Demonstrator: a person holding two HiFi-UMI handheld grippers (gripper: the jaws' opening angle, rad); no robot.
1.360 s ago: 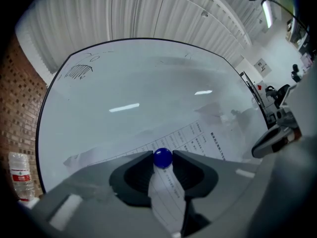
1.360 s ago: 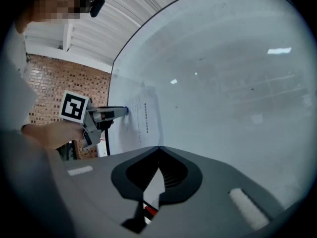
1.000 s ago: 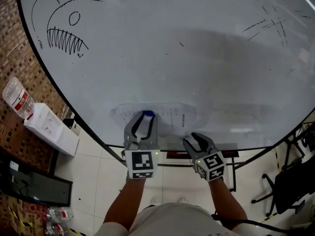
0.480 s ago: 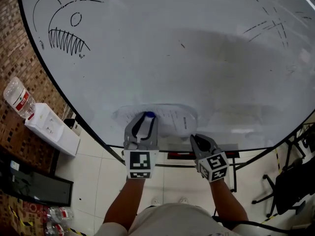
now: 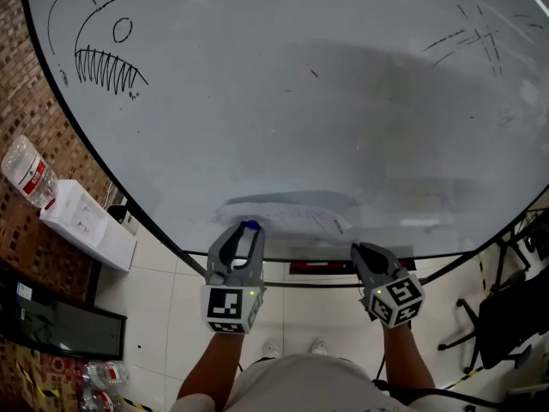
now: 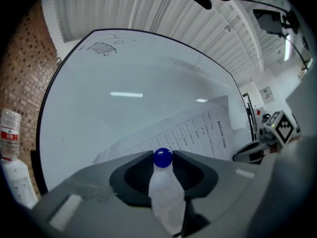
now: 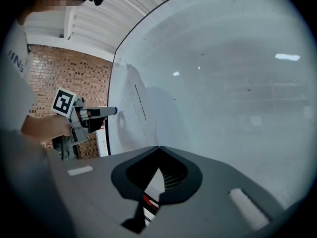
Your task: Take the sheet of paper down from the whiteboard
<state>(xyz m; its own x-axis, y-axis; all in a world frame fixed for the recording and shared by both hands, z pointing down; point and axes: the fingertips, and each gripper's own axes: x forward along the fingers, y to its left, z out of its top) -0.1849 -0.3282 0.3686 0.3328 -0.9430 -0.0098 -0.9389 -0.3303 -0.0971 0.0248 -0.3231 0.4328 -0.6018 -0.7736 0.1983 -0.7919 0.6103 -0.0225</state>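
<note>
The printed sheet of paper (image 5: 283, 215) hangs low on the whiteboard (image 5: 300, 101). It also shows in the left gripper view (image 6: 188, 133) and the right gripper view (image 7: 133, 108). My left gripper (image 5: 249, 228) is shut on a blue ball-headed magnet (image 6: 162, 157), held just in front of the sheet's lower edge. My right gripper (image 5: 362, 249) is shut, its tips (image 7: 158, 148) at the sheet's lower right corner, which looks pinched. The sheet's right edge stands off the board and casts a shadow.
A fish sketch (image 5: 99, 54) is drawn at the board's upper left. The board's tray (image 5: 326, 269) runs just under both grippers. A water bottle (image 5: 26, 174) and a white box (image 5: 86, 226) stand at the left by the brick wall. A chair (image 5: 506, 316) is at the right.
The right gripper's jaws went from open to shut at the sheet's corner, then drew right and away from the board. The left gripper sank a little with the magnet. The sheet shifted right.
</note>
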